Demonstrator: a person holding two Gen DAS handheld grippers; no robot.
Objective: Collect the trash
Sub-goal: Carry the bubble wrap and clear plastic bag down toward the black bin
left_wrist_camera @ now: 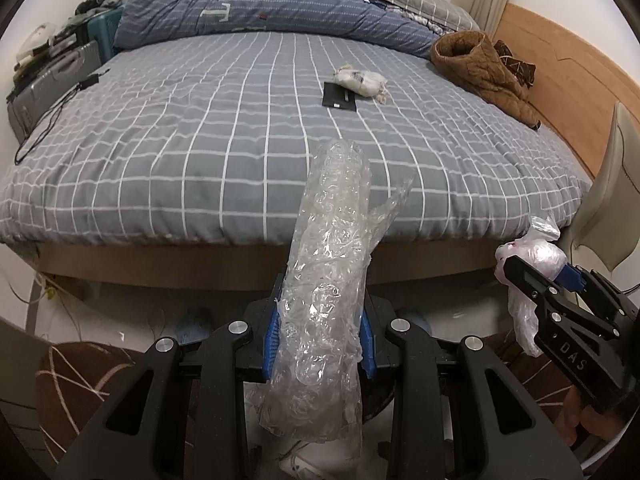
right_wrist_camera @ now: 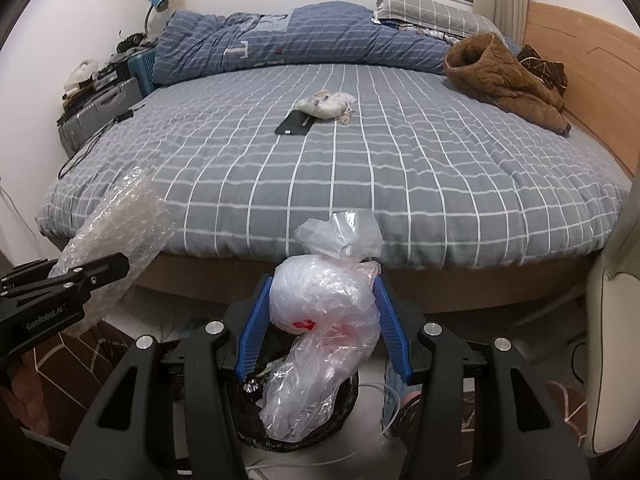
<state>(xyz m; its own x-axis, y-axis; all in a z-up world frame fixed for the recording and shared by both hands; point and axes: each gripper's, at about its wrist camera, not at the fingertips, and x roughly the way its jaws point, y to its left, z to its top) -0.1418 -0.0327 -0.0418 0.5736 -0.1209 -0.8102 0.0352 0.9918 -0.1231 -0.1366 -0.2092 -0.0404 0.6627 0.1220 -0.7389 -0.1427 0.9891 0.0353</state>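
Clear bubble wrap, rolled into a long tube, is clamped between the blue pads of the left gripper, whose jaws are closed as far as the roll allows. A knotted plastic bag, whitish with a red mark, is pinched in the right gripper, whose jaws are held partly apart by the bag's bulk. Both pieces of trash are carried in front of the bed, short of its near edge. Directly below the bag, on the floor before the bed, a black-lined bin is seen, with the bag's loose tail hanging over its mouth; the bubble wrap is held to the left of it. Neither piece has been let go yet, so the drop into the bin is judged to be the step in hand. Farther off, near the middle of the bed, a crumpled white wad lies touching a flat black packet; these are judged to be trash still to be collected. A brown jacket lies at the bed's far right and a folded blue quilt along its far side; neither is taken for trash.
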